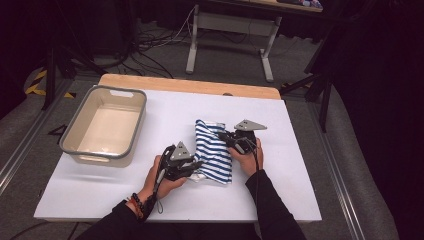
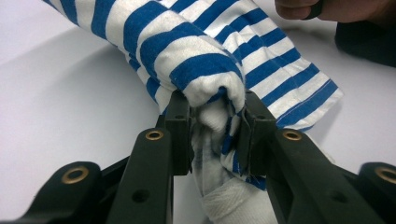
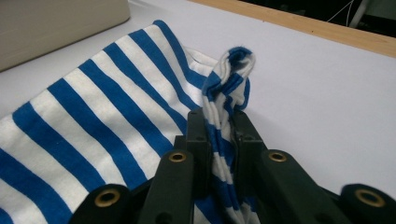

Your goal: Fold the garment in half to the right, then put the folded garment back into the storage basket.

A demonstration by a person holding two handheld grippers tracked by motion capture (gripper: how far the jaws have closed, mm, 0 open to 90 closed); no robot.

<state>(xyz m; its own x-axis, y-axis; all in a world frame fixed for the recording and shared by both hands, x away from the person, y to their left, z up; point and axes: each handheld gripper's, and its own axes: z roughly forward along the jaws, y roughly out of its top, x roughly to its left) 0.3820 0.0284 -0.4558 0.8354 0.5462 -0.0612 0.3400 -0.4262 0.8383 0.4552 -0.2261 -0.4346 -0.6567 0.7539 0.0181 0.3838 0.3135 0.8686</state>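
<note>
A dim room with cables and a desk frame on the floor lies behind a white-covered surface (image 1: 165, 115) with a wooden far edge. On its left part stands an empty grey bin (image 1: 75, 131), well apart from the work. Near the middle lies a blue-and-white striped garment (image 1: 212, 152), partly folded into a narrow band running from the far side toward the person.

The left gripper (image 1: 192, 166) meets the garment's near left corner. In the left gripper view its fingers (image 2: 177, 133) stand partly closed and press from both sides on a bunched roll of cloth, white lining showing between them. The right gripper (image 1: 226, 139) sits at the garment's far right edge. In the right gripper view its fingers (image 3: 198, 135) are nearly together, pinching a thin upright ridge of fabric that rises above their tips.

Judged from this, both hands appear to hold the cloth for a fold or a lift. Risks: the right grip takes only a narrow ridge, so a pull could slide it free; the left grip holds a thick bunch of several layers, so some may drop out and spoil the fold; uneven pulling by the two hands could twist the band or drag it across the surface.
</note>
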